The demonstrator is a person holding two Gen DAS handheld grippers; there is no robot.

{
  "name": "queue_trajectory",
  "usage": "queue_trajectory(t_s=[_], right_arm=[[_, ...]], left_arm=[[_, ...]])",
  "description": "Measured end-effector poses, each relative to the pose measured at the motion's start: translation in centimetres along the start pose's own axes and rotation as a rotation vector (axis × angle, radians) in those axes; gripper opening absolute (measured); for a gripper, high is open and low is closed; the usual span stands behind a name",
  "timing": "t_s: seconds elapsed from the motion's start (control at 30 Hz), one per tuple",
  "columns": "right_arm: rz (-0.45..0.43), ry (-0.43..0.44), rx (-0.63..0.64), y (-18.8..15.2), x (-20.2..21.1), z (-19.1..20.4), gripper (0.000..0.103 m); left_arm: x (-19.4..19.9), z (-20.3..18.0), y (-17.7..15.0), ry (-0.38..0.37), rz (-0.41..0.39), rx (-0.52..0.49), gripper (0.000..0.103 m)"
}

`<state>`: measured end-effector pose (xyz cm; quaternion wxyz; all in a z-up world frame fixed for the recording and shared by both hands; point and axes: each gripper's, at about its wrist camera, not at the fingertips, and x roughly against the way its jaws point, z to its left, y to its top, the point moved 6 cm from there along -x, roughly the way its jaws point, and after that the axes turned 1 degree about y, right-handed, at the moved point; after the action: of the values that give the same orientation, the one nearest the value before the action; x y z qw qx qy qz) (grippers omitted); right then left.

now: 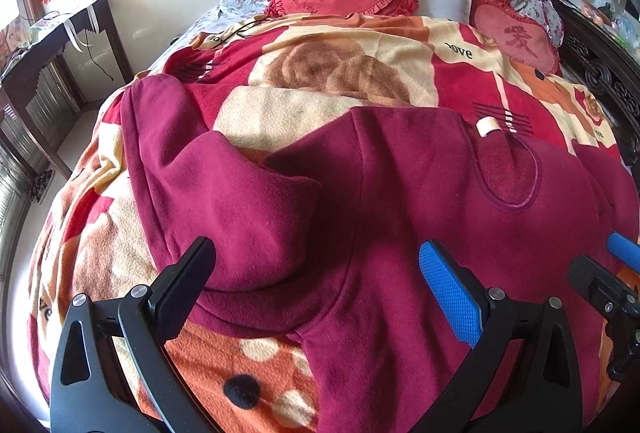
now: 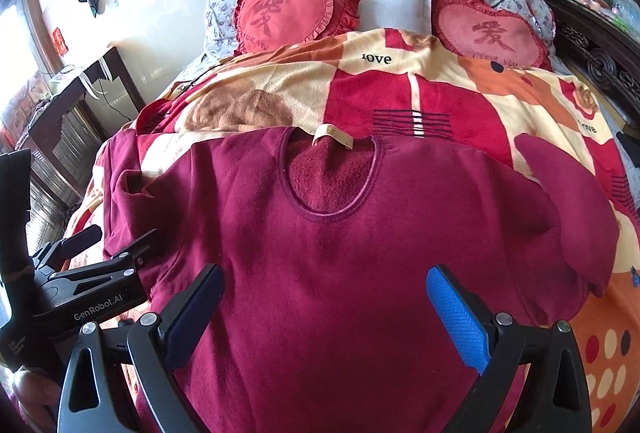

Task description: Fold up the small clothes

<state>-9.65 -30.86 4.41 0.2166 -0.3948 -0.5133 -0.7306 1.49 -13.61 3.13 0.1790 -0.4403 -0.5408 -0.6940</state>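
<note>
My left gripper (image 1: 316, 273) and right gripper (image 2: 324, 297) both gape wide over the maroon sweater (image 2: 340, 253), spread flat on the blanket (image 2: 360, 89). Its hem is cut off below; one sleeve (image 1: 224, 193) lies crumpled.

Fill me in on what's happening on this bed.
A person holds two grippers over a maroon top spread face up on a patterned blanket. The left gripper and the right gripper both hover with jaws open, gripping nothing. The sleeves lie out to the sides; no fold has been made yet.
</note>
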Motion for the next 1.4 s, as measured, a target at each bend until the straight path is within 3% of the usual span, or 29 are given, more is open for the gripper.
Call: queue_trajectory(t_s=[0.37,0.53,0.87,0.93,1.03,1.2,1.3,1.37,1.4], right_arm=[[0.021,0.03,0.013,1.5,-2.6,1.9,0.1],[0.033,0.041,0.031,2.2,-3.8,2.8,0.1],[0.066,0.075,0.043,2.2,-6.0,3.7,0.1],[0.078,0.083,0.039,2.1,-6.5,3.7,0.1],[0.091,0.094,0.038,1.9,-6.9,3.7,0.1],[0.098,0.101,0.034,1.6,-7.3,3.5,0.1],[0.108,0.108,0.02,1.4,-7.5,3.4,0.1],[0.116,0.115,0.013,1.3,-7.7,3.4,0.1],[0.117,0.116,0.012,1.3,-7.7,3.4,0.1]], left_arm=[[-2.4,4.6,2.3,0.023,0.0,0.053,0.102],[-3.8,9.4,4.1,0.009,-0.002,0.138,0.102],[-7.9,19.1,7.6,0.135,-0.016,0.261,0.101],[-9.5,21.1,7.9,0.156,0.004,0.298,0.094],[-11.6,23.4,8.2,0.142,0.04,0.372,0.072],[-13.2,25.4,8.3,0.011,0.014,0.523,0.069],[-13.3,25.2,8.7,-0.028,-0.005,0.524,0.055],[-13.0,24.2,9.3,-0.041,-0.022,0.471,0.026],[-12.7,23.7,9.6,-0.028,-0.027,0.44,0.02]])
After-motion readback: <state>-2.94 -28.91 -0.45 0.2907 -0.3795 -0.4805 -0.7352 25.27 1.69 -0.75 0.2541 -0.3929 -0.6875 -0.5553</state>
